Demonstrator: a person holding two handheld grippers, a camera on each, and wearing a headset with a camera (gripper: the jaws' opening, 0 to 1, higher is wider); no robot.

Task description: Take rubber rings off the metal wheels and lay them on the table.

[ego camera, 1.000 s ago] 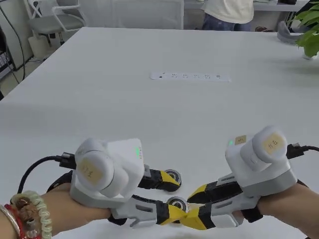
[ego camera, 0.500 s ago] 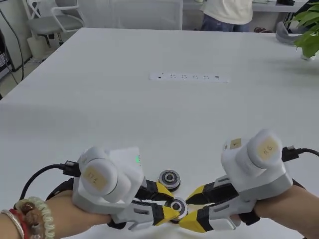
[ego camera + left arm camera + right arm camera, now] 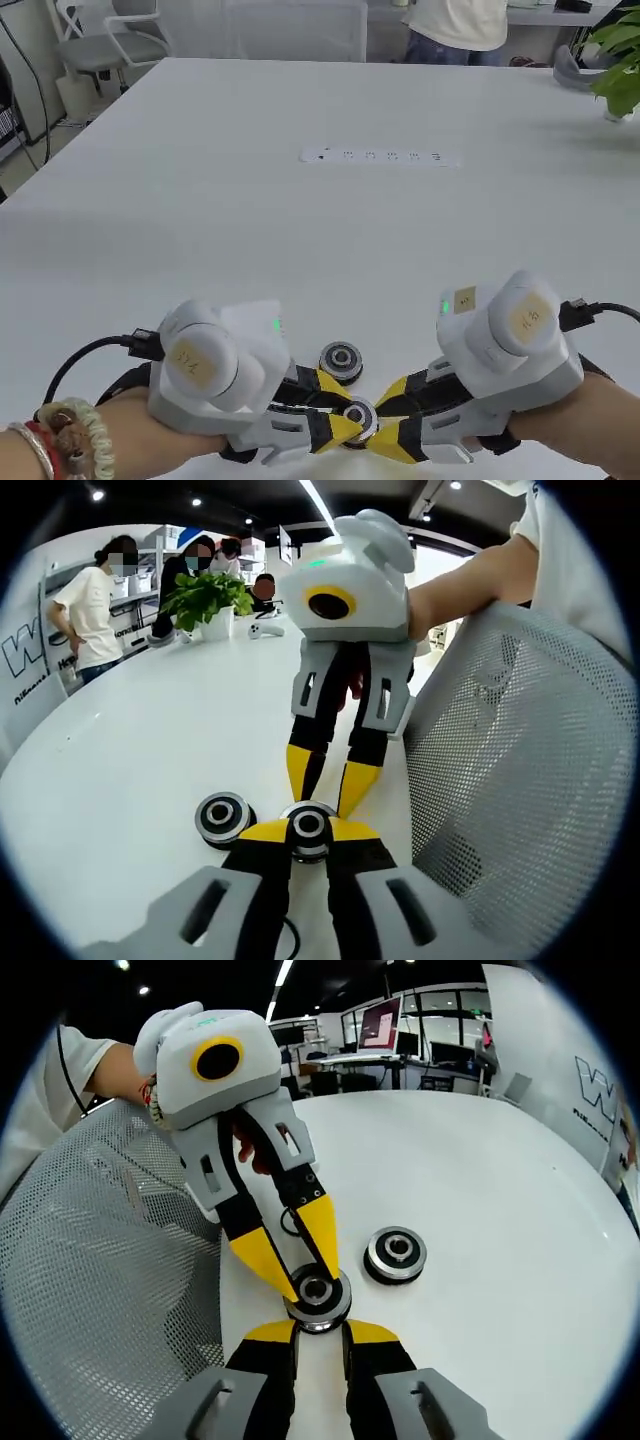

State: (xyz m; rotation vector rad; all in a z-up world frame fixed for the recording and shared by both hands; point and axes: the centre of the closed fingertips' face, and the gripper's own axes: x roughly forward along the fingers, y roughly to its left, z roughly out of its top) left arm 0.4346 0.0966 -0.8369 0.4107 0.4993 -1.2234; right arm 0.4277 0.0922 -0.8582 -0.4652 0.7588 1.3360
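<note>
Left fingers: the left gripper point(image 3: 309, 832) has its yellow tips drawn in on the wheel point(image 3: 318, 1296), one against each side, pinching it.
Right fingers: the right gripper point(image 3: 320, 1333) meets it head-on with its jaws nearly together and its tips at the wheel's near rim. I cannot tell whether they hold the ring point(image 3: 343, 1308) or only touch it.
Ring: a dark band round the wheel's rim, not yet off, lying between the two pairs of tips.
Wheel height: at the table point(image 3: 300, 230) or just above it; I cannot tell which.
Second wheel: the second wheel point(image 3: 341, 360) lies flat just beyond the tips, apart from them, with its ring on.
Step in hand: probably peeling the first ring, with the left gripper steadying the wheel and the right working the rubber.
Doing it well: keep the left pinch on the metal faces, not on the rubber, so that the ring is free to roll. Let the right tips bite one short stretch of the ring's edge, lift that over the rim, then draw it round and off.
Risk: a pinch across the whole ring would clamp it on. The wheel may also twist out of the left tips.
After: lay the ring on bare table beside the tips, clear of the second wheel.
Farther out: a power strip point(image 3: 380, 155) lies well beyond the fingers.
</note>
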